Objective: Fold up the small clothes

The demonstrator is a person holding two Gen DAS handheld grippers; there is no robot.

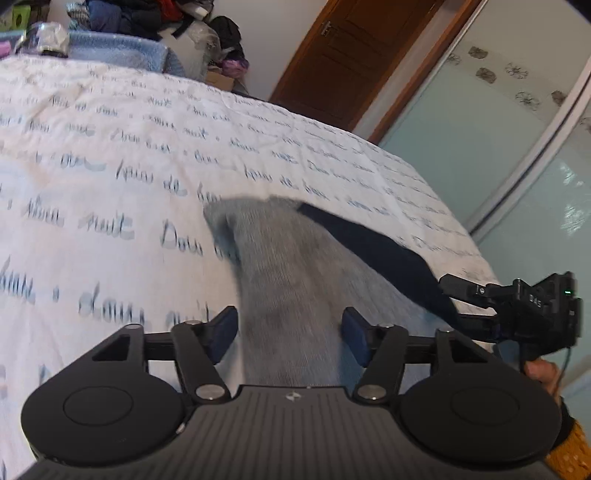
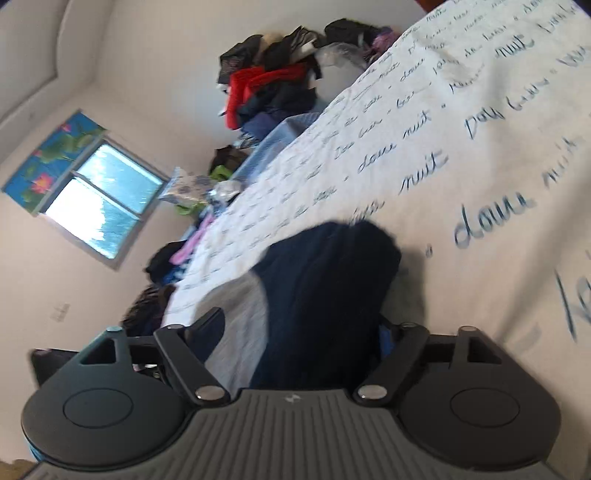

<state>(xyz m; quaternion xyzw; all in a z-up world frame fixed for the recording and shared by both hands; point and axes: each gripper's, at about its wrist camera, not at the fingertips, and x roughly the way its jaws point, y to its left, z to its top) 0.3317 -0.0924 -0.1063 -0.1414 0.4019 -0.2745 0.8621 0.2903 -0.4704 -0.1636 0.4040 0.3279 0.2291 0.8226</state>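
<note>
A small garment lies on the white bedcover (image 1: 110, 155) printed with blue script. It has a grey part (image 1: 291, 266) and a dark navy part (image 1: 388, 254). My left gripper (image 1: 288, 338) is open, and the grey cloth runs between its fingers and under its body. In the left wrist view my right gripper (image 1: 452, 301) sits at the navy end, held by a hand (image 1: 543, 373). In the right wrist view the right gripper (image 2: 303, 328) stands wide open. The navy cloth (image 2: 325, 288) bunches between its fingers and covers part of the right one, with the grey cloth (image 2: 236, 306) to its left.
A pile of clothes (image 1: 129, 14) and a blue blanket (image 1: 122, 51) sit past the bed's far side. A wooden door (image 1: 351, 55) and frosted sliding panels (image 1: 498, 129) stand to the right. A window (image 2: 96, 206) is on the wall.
</note>
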